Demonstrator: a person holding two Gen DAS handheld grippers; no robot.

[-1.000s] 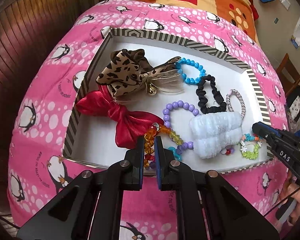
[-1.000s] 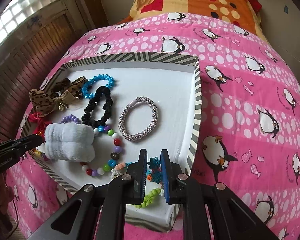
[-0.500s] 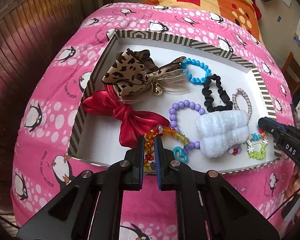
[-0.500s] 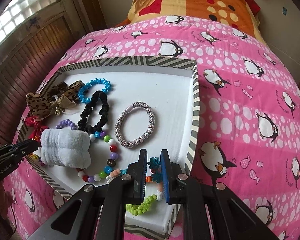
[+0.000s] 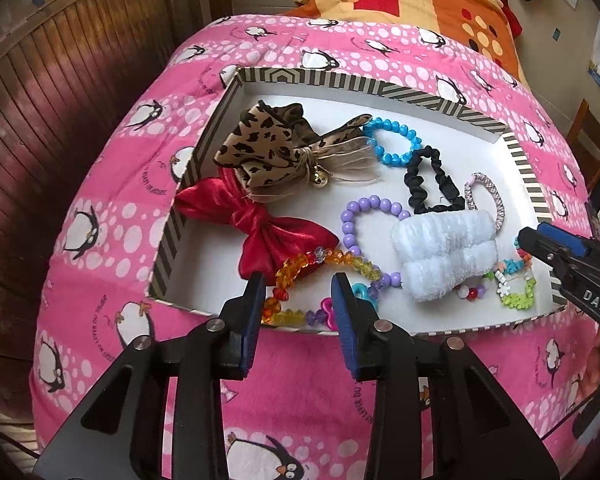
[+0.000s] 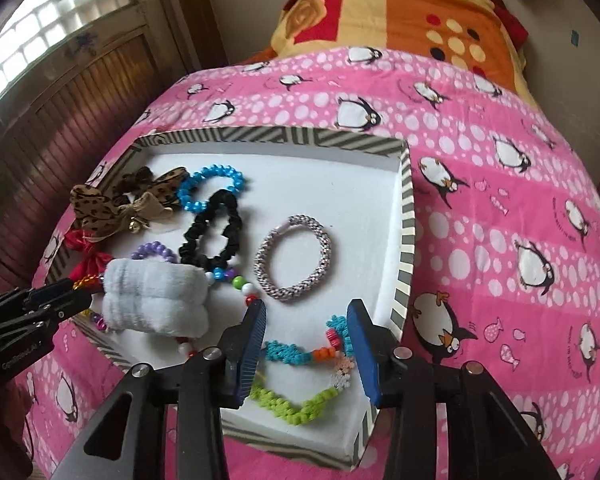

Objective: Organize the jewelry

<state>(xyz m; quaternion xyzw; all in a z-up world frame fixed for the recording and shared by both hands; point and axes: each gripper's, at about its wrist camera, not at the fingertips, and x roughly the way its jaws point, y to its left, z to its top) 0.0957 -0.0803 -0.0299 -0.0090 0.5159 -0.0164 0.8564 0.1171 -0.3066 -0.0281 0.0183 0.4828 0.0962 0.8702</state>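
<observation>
Left gripper (image 5: 298, 280): jaws opening, amber bead bracelet (image 5: 300, 264) lying loose between them, released.
Right gripper (image 6: 306, 322): jaws opening over the flower bracelet (image 6: 300, 376), released.
Striped box (image 6: 405, 240) on the pink penguin blanket (image 6: 500, 200): holds bows, hair ties, white scrunchie (image 6: 154, 302), bracelets lying flat.

bed (image 5: 112, 208) | cover: pink penguin-print bedspread (image 6: 500, 208) | directly on it: shallow striped-rim tray (image 5: 384, 90) with white floor, near the front edge | far end: orange patterned blanket (image 6: 400, 12)
</observation>
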